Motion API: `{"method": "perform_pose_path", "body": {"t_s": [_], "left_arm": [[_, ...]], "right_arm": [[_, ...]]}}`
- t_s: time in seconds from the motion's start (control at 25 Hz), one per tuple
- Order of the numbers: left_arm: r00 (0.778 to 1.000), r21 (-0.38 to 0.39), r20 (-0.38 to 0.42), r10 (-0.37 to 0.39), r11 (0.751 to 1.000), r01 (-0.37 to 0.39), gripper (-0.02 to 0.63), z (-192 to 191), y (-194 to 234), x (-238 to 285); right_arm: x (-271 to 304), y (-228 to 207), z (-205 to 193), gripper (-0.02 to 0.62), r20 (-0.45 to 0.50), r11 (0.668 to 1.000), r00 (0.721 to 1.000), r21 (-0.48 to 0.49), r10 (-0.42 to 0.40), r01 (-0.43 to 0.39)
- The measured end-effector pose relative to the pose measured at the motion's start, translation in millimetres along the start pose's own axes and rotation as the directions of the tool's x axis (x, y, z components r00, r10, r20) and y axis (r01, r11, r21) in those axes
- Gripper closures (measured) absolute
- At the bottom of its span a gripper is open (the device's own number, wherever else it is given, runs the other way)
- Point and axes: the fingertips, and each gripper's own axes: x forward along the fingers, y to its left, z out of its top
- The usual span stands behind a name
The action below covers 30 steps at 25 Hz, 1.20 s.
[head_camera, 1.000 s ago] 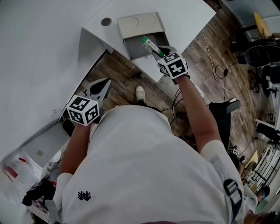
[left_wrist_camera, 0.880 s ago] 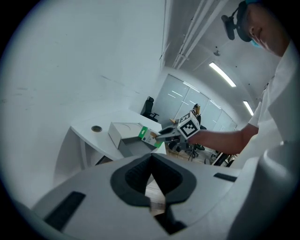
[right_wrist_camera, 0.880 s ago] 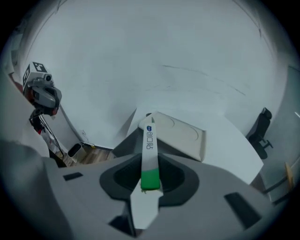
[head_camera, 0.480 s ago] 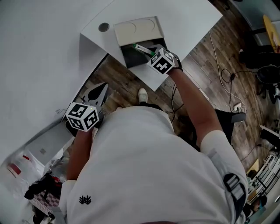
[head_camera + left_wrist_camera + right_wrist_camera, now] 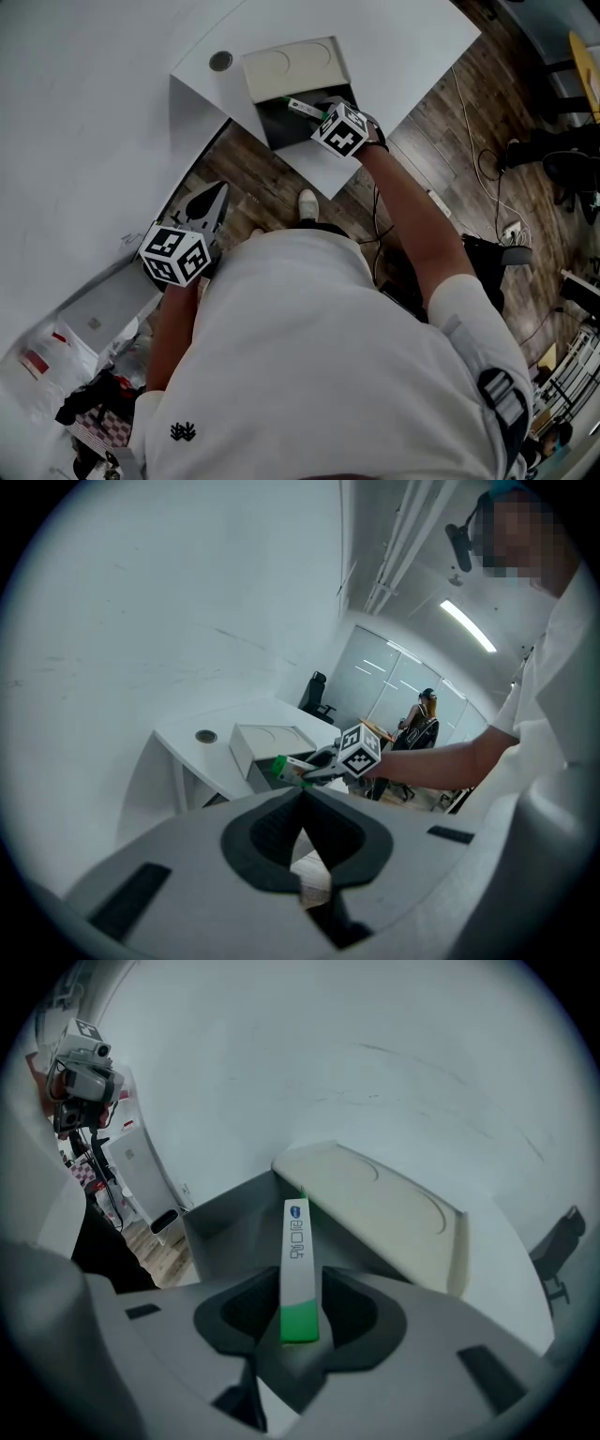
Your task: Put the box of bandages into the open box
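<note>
The box of bandages (image 5: 302,107), a slim white carton with a green end, stands on edge between my right gripper's (image 5: 315,112) jaws over the dark inside of the open box (image 5: 274,129). In the right gripper view the carton (image 5: 298,1260) points into the grey box (image 5: 225,1218), whose cream lid (image 5: 375,1199) is folded back. The right gripper's (image 5: 300,1293) jaws are opening and a thin gap shows on each side of the carton. My left gripper (image 5: 217,189) hangs low by the person's left side, shut with nothing in it. In the left gripper view the carton (image 5: 286,768) shows far off.
The open box sits on a white desk (image 5: 403,42) with a round cable hole (image 5: 220,61). Wooden floor (image 5: 272,183) with cables lies below. Office chairs stand at the far right. Bags and clutter (image 5: 56,375) lie at the lower left.
My right gripper has carried the carton from above the box's front edge down into its opening, and the jaws have eased apart. The left gripper has hardly moved.
</note>
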Motion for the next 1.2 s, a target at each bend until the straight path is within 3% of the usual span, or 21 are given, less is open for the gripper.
{"method": "perform_pose_path", "body": {"t_s": [0.28, 0.6, 0.92, 1.2], "left_arm": [[0.999, 0.027, -0.006, -0.045, 0.999, 0.045, 0.601, 2, 0, 1], [0.991, 0.072, -0.008, -0.133, 0.988, 0.134, 0.602, -1, 0, -3], [0.975, 0.105, -0.034, -0.219, 0.969, 0.222, 0.601, -11, 2, -18], [0.953, 0.137, -0.077, -0.294, 0.943, 0.302, 0.603, -36, -5, -41]], "right_arm": [[-20, -4, 9, 0.433, 0.047, 0.998, 0.998, 0.041, -0.051, 0.049], [-70, 3, 12, 0.433, 0.118, 0.972, 0.976, 0.168, -0.184, 0.163], [-117, 53, -5, 0.558, 0.159, 0.886, 0.943, 0.417, -0.291, 0.203], [-146, 141, -17, 0.578, 0.188, 0.792, 0.919, 0.583, -0.347, 0.180]]}}
